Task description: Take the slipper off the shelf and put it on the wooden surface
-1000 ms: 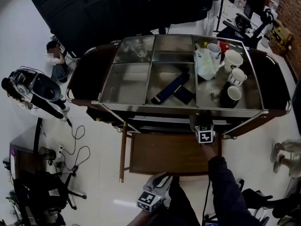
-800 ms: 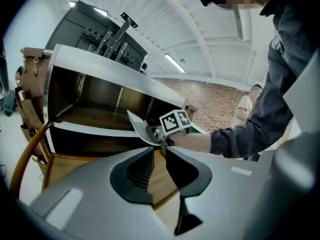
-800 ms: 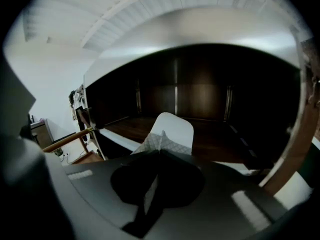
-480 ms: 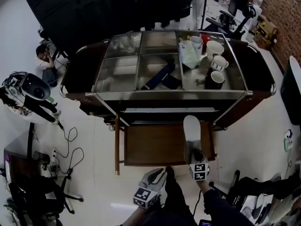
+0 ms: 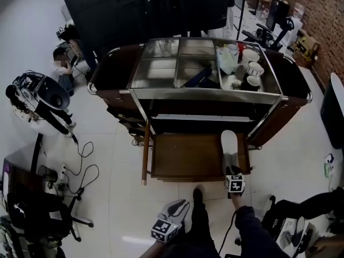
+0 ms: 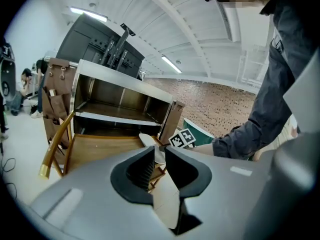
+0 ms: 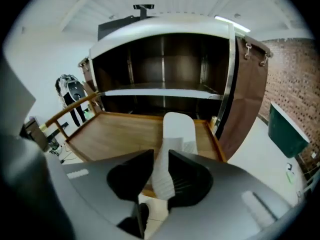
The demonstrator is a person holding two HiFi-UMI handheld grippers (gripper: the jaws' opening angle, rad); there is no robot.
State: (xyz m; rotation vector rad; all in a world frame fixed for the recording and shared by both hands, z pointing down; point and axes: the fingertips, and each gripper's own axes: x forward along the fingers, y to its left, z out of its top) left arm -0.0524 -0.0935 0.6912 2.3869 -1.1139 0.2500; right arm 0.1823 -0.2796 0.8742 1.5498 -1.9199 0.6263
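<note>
Right claw (image 5: 231, 171): jaws opening. The slipper (image 7: 179, 126) heel is between them, but the pads look to be coming off it, so no real hold. Left claw (image 6: 159, 153): jaws a crack apart with nothing in them, hanging low, short of the near edge and out of play.

The slipper lies flat on the wooden surface (image 5: 183, 157), tight along its right edge, toe toward the shelf (image 7: 150, 94).

Risks, as I read it:
- The heel seems to sit at or just past the near edge. If the claw backs out before both pads are clear, it probably drags the slipper off onto the floor (image 5: 107, 160).
- The ribbed pads could snag what looks like soft, light material, so a one-sided release may twist it.
- There's little margin on the right edge, and a sideways nudge while backing out could tip it over that side.
- Safer to open fully, then pull straight back along the slipper's length.

The surface is a low wooden board with a raised lip and a rail (image 7: 70, 111) along its left edge. It butts against the cart right under the shelf.

The cart top has glass compartments, with mugs (image 5: 252, 71) toward its right back corner. The room has a pale floor and cables (image 5: 86, 160) to the left. A person (image 5: 64, 69) crouches far left, a big black panel (image 5: 150, 9) stands behind the cart, and there's a brick wall (image 5: 322, 15) far right.
</note>
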